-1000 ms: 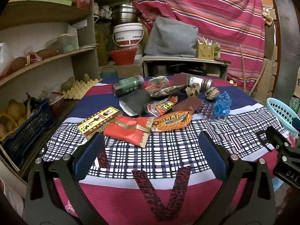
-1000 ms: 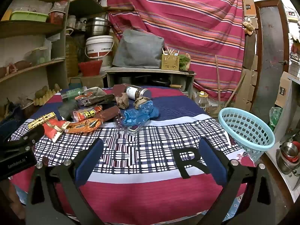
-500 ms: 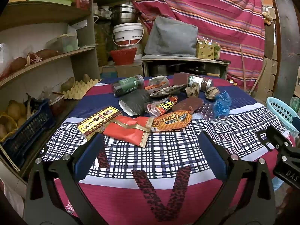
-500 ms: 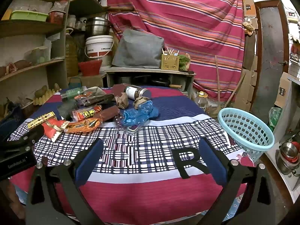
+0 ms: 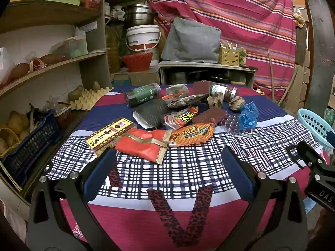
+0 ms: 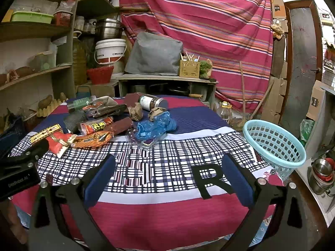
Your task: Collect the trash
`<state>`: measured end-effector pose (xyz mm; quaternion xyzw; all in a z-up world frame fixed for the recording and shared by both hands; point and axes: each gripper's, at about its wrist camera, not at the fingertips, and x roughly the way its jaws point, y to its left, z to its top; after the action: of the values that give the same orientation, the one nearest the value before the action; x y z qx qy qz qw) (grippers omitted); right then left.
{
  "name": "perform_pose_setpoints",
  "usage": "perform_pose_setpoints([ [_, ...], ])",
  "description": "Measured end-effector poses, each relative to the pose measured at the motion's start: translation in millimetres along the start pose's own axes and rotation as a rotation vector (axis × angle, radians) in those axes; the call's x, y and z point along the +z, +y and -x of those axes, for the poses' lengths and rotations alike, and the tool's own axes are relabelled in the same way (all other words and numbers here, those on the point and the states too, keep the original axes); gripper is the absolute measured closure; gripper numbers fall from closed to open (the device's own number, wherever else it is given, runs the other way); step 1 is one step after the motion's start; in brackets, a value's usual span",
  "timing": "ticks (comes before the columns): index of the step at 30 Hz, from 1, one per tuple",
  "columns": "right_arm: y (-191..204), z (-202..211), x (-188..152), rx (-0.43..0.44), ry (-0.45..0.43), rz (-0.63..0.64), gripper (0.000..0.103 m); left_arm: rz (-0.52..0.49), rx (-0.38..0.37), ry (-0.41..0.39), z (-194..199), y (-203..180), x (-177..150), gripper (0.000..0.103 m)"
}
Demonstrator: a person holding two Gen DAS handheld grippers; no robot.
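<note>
Trash lies in a heap across the middle of the table: a red packet [image 5: 144, 145], an orange snack wrapper [image 5: 191, 135], a yellow box [image 5: 110, 135], a blue plastic bag [image 6: 156, 125], crumpled paper [image 5: 236, 103], a green jar [image 5: 142, 94] and a brown jar [image 6: 153, 102]. A light blue basket [image 6: 274, 144] stands at the table's right edge. My left gripper [image 5: 167, 171] is open over the near cloth, short of the red packet. My right gripper [image 6: 167, 171] is open with nothing between its fingers, left of the basket.
The table wears a checked and striped cloth [image 6: 167, 192]. Shelves [image 5: 48, 67] with an egg tray and a blue crate of potatoes [image 5: 23, 138] stand close on the left. Metal bowls [image 6: 322, 175] sit low at the right. A striped curtain hangs behind.
</note>
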<state>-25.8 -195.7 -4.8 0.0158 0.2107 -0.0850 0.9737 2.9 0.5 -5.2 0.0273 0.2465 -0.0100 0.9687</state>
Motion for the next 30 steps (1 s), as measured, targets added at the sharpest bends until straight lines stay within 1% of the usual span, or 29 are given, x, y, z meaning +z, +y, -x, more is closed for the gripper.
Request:
perform_pose_setpoints([
  [30,-0.4,-0.2,0.3,0.000,0.003,-0.001,0.004,-0.001,-0.001,0.004,-4.4,2.5,-3.3,0.005],
])
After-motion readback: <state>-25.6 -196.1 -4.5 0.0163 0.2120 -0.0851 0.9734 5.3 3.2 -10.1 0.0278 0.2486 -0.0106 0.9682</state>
